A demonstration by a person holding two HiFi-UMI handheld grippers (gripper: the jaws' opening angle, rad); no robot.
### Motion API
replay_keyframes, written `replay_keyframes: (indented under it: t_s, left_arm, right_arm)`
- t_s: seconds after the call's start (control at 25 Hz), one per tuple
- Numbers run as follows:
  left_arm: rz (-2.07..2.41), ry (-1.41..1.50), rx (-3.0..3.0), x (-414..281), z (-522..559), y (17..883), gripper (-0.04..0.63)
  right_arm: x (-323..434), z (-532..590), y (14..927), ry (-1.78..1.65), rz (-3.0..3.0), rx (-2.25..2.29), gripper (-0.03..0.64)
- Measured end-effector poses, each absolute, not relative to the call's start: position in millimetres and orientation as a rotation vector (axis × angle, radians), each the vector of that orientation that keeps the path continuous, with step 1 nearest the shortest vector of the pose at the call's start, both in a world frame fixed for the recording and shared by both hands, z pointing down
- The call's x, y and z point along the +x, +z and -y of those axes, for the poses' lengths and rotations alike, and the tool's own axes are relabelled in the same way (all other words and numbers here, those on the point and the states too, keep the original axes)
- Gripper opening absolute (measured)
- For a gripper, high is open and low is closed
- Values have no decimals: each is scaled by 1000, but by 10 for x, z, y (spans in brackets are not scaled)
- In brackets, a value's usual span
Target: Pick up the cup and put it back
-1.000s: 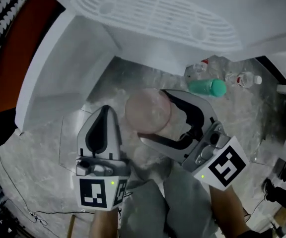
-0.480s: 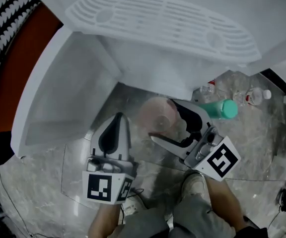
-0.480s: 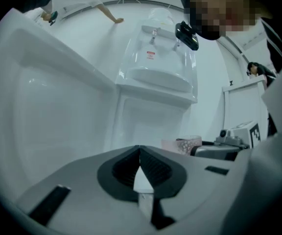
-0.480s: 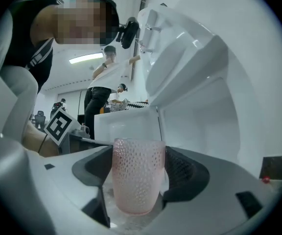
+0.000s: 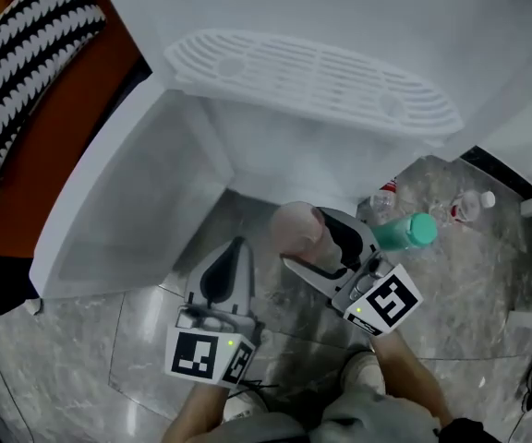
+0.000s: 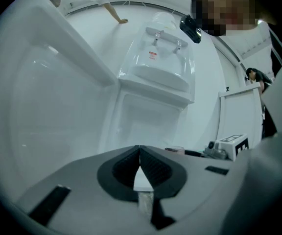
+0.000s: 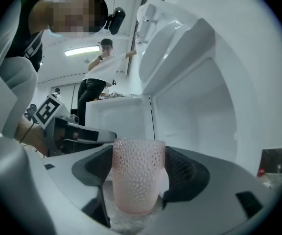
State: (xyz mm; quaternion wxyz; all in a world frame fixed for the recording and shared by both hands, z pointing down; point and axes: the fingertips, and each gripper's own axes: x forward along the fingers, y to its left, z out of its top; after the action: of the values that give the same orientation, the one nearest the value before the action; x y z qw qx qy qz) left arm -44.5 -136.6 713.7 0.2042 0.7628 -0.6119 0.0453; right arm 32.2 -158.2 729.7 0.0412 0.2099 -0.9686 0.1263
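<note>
**Pink cup in my right fingers, left ones closed**

My right gripper (image 5: 301,238) has its jaws spread wide around the pink dimpled cup (image 7: 137,179), and the pads press on its two sides. I hold the cup above the marble floor (image 5: 137,340), just in front of the open white cabinet (image 5: 127,201). My left gripper (image 5: 239,247) hangs to the left of it, a little nearer to me, its jaws closed tip to tip on nothing. A green bottle (image 5: 405,232) lies on the floor to the right.
</note>
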Motion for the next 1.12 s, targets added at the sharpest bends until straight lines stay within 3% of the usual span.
replay_keyframes:
  t_s: [1.12]
  left_arm:
    - [1631, 146, 2131, -575, 1261, 7326, 12]
  right_arm:
    - [-49, 2958, 8130, 160, 2765, 1035, 341]
